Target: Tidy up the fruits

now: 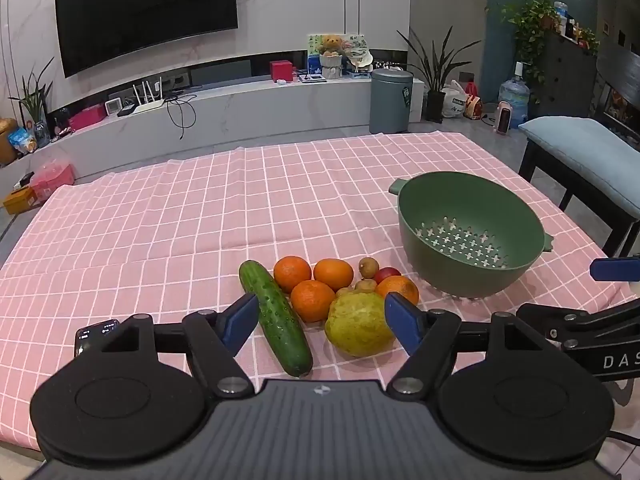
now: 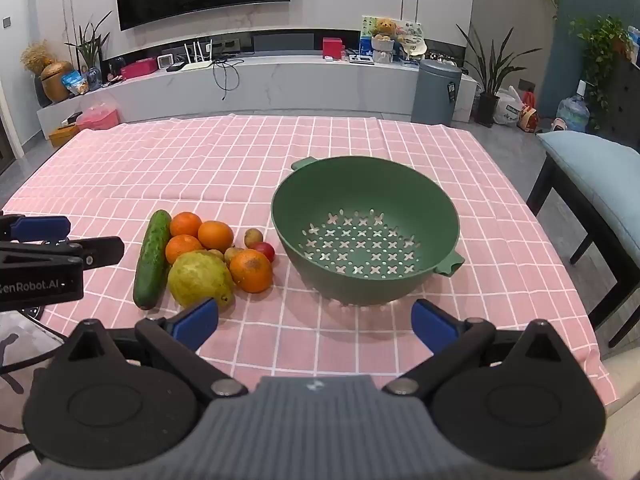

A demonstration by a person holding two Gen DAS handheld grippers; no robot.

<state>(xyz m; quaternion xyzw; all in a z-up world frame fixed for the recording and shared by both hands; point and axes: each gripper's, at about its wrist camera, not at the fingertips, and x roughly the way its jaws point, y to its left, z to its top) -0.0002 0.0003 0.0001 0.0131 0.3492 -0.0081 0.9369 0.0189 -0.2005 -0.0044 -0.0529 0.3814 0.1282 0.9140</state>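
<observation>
A pile of produce lies on the pink checked tablecloth (image 1: 160,208): a cucumber (image 1: 276,316), several oranges (image 1: 312,300), a yellow-green pear (image 1: 358,330), small brown fruits (image 1: 368,267) and a small red fruit (image 1: 387,274). An empty green colander (image 1: 468,232) stands to their right. My left gripper (image 1: 322,320) is open and empty, just in front of the cucumber and pear. In the right wrist view, my right gripper (image 2: 316,320) is open and empty, in front of the colander (image 2: 366,236); the cucumber (image 2: 152,258), pear (image 2: 200,278) and nearest orange (image 2: 251,270) lie to its left.
A cushioned chair (image 2: 592,184) stands at the table's right edge. A TV stand (image 1: 240,108) and a grey bin (image 1: 390,100) are beyond the far edge. The left gripper's body (image 2: 48,264) shows at the left of the right wrist view.
</observation>
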